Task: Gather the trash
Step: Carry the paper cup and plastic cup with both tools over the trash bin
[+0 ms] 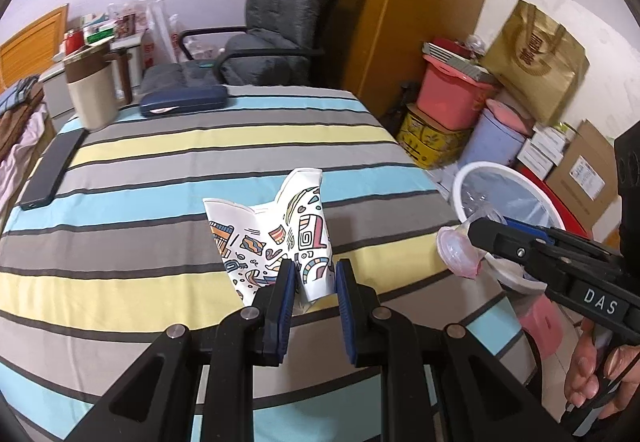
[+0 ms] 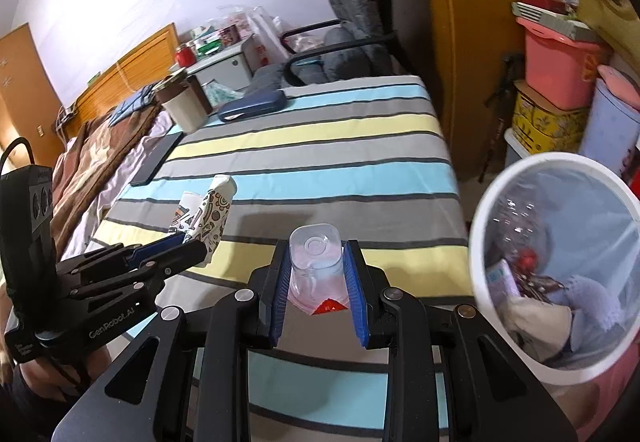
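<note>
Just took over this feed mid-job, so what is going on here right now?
A person is clearing trash off a striped bed with a handheld gripper in each hand. The left gripper is shut on a crumpled patterned paper cup; the right gripper is shut on a clear plastic cup. Both are held above the bed, with the white lined trash bin just beside the right one. Nothing is dropped in yet.

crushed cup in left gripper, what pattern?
White crushed paper cup with colourful doodle shapes; left wrist view shows it best.
</note>
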